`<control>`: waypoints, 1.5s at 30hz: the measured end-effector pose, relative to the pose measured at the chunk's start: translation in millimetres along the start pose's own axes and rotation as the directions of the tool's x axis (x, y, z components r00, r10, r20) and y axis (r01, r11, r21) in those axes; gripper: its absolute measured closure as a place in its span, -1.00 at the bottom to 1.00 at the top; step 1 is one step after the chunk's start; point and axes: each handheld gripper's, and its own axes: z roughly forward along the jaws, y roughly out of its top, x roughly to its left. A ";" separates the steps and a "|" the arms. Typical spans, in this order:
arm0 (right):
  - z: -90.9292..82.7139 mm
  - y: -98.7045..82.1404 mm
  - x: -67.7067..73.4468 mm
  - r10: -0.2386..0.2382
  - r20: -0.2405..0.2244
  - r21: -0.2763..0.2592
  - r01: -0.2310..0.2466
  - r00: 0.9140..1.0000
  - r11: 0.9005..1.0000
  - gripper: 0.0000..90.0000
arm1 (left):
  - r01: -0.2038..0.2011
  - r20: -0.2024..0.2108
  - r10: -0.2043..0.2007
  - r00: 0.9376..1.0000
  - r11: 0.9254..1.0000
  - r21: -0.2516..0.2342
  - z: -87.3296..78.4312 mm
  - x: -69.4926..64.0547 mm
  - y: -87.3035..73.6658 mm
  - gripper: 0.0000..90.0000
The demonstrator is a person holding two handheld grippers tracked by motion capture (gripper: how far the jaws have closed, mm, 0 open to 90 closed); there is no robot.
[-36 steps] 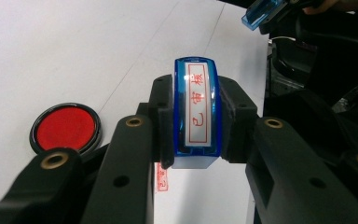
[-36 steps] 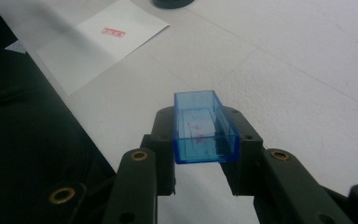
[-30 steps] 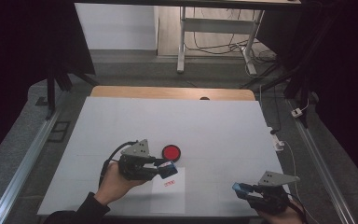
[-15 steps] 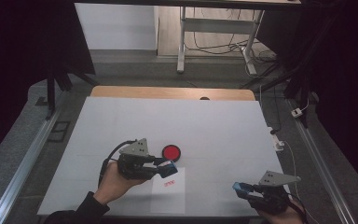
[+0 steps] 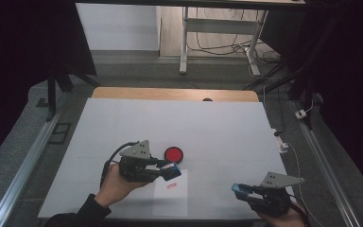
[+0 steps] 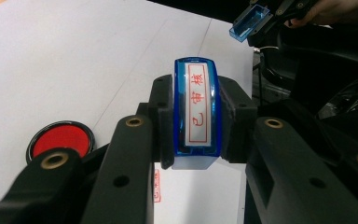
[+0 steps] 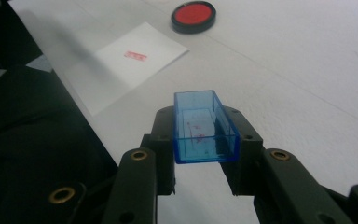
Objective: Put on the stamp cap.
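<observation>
A blue stamp point(image 6: 196, 79) with red characters on its white face is clamped between the jaws of my left gripper point(image 6: 196, 112), face up toward the camera. In the high view this gripper point(image 5: 168, 171) hovers just above a white paper sheet point(image 5: 170, 201) that bears a red imprint point(image 5: 171, 187). A round red ink pad point(image 5: 174, 154) lies just beyond it. My right gripper point(image 7: 204, 122) is shut on the stamp's clear blue cap point(image 7: 205, 140), open side up, near the table's front right point(image 5: 240, 190).
The white table top point(image 5: 217, 127) stretches away behind the ink pad, with a wooden strip point(image 5: 170, 93) at its far edge. A metal rail point(image 5: 23, 165) runs along the left side, and cables point(image 5: 283, 142) hang off the right edge.
</observation>
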 end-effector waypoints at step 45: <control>62.5 42.8 29.6 -0.167 -0.258 -0.058 0.157 0.952 0.986 0.52 | -0.094 0.045 0.096 0.994 0.995 -0.037 -4.2 -2.3 2.5 0.55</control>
